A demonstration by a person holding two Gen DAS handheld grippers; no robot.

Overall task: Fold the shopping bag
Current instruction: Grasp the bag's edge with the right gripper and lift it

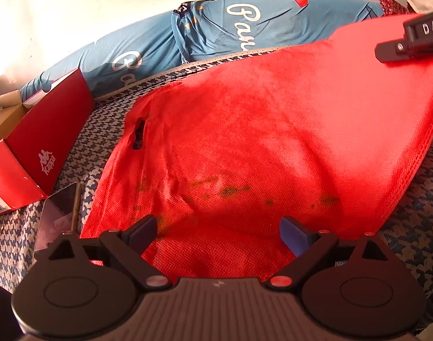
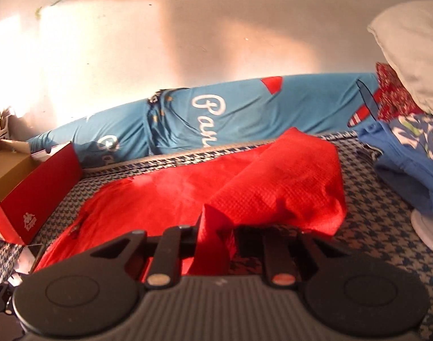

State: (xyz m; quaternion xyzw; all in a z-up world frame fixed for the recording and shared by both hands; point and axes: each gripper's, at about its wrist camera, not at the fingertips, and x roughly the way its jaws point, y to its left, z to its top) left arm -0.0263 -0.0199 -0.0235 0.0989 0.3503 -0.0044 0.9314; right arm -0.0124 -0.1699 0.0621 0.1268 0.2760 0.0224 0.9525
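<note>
A red fabric shopping bag [image 1: 259,130] lies spread on a blue-and-white houndstooth bed cover [image 1: 111,119], its cut-out handle slot [image 1: 138,133] toward the left. My left gripper [image 1: 217,233] stands open low over the bag's near edge, nothing between its pads. The right gripper [image 2: 216,236] is shut on a fold of the red bag [image 2: 287,184], with the right part of the bag lifted off the cover and creased. In the left wrist view, part of that right gripper [image 1: 409,42] shows at the upper right over the bag.
A red shoe box [image 1: 37,153] lies open at the left, a small mirror-like panel [image 1: 57,216] beside it. A long blue printed cushion [image 2: 216,116] runs along the wall. A folded blue cloth [image 2: 406,170], a pale pillow [image 2: 415,45] and a white object [image 2: 429,230] sit at the right.
</note>
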